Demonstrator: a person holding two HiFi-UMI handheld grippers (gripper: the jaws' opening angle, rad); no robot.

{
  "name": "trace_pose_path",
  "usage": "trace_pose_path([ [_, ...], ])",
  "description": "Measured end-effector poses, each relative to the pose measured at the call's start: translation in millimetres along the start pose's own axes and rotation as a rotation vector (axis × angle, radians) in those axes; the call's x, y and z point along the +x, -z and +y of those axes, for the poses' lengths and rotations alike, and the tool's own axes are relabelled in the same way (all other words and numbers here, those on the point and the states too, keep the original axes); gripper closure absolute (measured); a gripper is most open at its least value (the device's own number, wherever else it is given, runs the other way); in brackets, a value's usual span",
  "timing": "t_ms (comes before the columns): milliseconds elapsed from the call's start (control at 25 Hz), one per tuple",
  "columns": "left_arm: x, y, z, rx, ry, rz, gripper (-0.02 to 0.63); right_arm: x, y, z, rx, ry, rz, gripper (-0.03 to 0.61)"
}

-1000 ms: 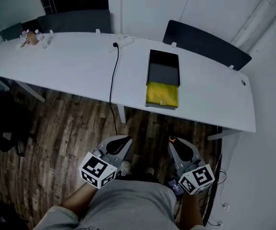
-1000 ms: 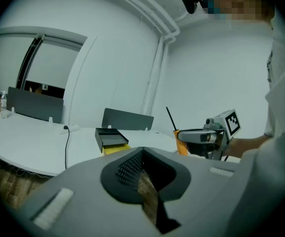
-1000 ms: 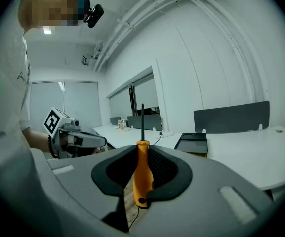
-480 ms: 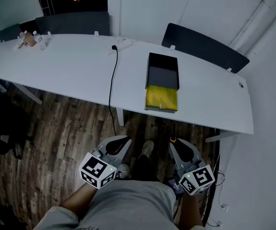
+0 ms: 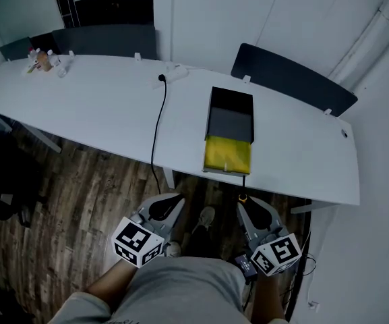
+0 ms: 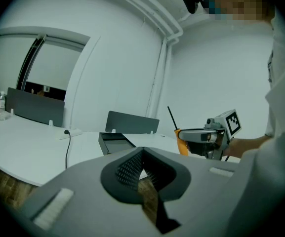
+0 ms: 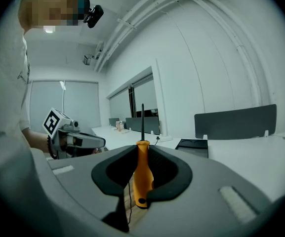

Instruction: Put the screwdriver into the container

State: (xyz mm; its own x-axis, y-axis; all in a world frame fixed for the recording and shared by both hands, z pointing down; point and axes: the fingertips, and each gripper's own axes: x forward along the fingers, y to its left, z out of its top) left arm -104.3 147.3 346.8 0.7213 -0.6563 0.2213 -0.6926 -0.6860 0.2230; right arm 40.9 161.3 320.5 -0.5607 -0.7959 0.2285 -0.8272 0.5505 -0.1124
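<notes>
Far left on the white table [image 5: 100,103], a few small bottles [image 5: 44,59]; further right, a black cable [image 5: 157,130] trailing over the near edge to the wood floor [image 5: 79,201]; low above that floor, left gripper [image 5: 166,204], jaws pressed together with nothing between; on the table beyond, black container [image 5: 212,110], yellow at its near end; at right, right gripper [image 5: 251,208] pinching the orange handle of the screwdriver [image 7: 142,174], dark shaft pointing out past the jaws, well apart from the container.
</notes>
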Motion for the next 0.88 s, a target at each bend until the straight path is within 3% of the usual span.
trace_pose_path([
  [880, 170, -68, 55, 0.022, -0.076, 0.007, 0.612, 96, -48, -150, -0.078, -0.122, 0.027, 0.491],
])
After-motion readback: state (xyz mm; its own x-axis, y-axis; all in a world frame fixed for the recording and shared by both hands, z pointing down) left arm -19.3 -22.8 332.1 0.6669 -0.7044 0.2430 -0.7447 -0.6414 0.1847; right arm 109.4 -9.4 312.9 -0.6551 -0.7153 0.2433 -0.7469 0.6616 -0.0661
